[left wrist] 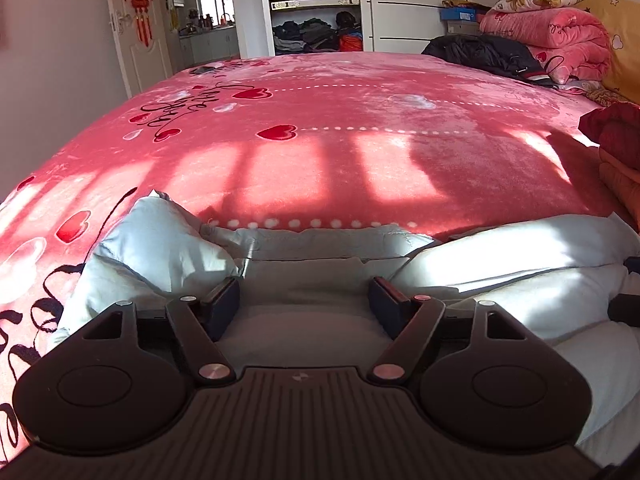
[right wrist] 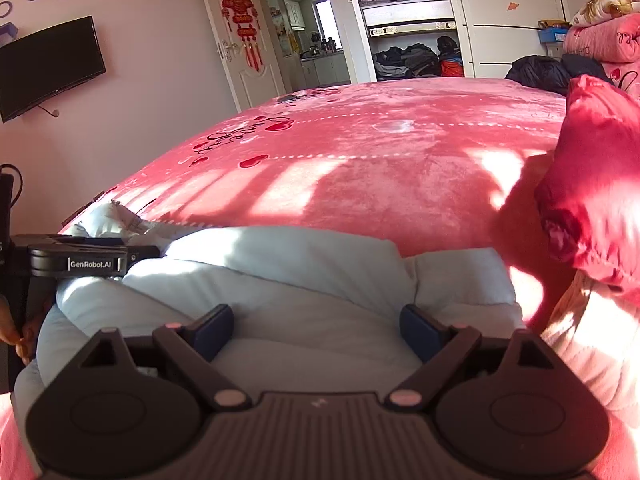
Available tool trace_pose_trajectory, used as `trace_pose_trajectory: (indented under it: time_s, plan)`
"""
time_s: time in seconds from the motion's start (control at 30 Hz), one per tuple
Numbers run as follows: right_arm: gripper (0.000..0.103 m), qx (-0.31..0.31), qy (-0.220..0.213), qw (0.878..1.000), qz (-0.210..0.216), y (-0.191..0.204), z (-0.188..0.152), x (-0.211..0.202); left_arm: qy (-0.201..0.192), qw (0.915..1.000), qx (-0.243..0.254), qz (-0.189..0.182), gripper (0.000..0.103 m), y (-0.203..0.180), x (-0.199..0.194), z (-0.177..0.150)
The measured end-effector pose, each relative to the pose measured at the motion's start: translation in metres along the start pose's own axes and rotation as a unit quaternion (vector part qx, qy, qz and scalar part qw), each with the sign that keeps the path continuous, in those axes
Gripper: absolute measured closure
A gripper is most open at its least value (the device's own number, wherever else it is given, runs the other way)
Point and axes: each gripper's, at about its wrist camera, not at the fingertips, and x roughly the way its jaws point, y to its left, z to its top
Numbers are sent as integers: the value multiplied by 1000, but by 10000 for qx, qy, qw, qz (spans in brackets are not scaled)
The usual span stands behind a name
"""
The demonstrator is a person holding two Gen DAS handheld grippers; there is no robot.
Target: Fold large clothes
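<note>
A pale blue padded garment (left wrist: 320, 248) lies bunched along the near edge of a bed covered by a pink heart-print blanket (left wrist: 320, 140). My left gripper (left wrist: 304, 294) hovers low over its middle, jaws spread wide, with cloth below and between the fingers but not pinched. In the right wrist view the same garment (right wrist: 280, 272) fills the foreground. My right gripper (right wrist: 316, 320) stands open over it in the same way. The left gripper's body (right wrist: 76, 260) shows at the left edge of that view, held by a hand (right wrist: 24, 332).
A red pillow (right wrist: 592, 200) and a pale peach cloth (right wrist: 588, 340) lie close on the right. A black jacket (left wrist: 480, 56) and folded pink quilts (left wrist: 548, 40) sit at the far right of the bed. Beyond are an open wardrobe (left wrist: 316, 20) and a wall TV (right wrist: 48, 64).
</note>
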Motion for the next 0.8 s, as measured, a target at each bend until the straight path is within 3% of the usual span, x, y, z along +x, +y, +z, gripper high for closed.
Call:
trace_pose_trajectory:
  time_s: [0.53,0.67,0.8]
  plan:
    - [5,-185,60,9997,-129,5,-13,18,-284,9995,-146,24,6,-8,19,-16]
    - [4,-163,70,9998,-91,3,-10,16,-215,9995,-210,-43,6,-1,7,-9]
    - [4,-20,-13,9996,-263,10,1,5,-441,9989,-171,22,5,10,-14,-3]
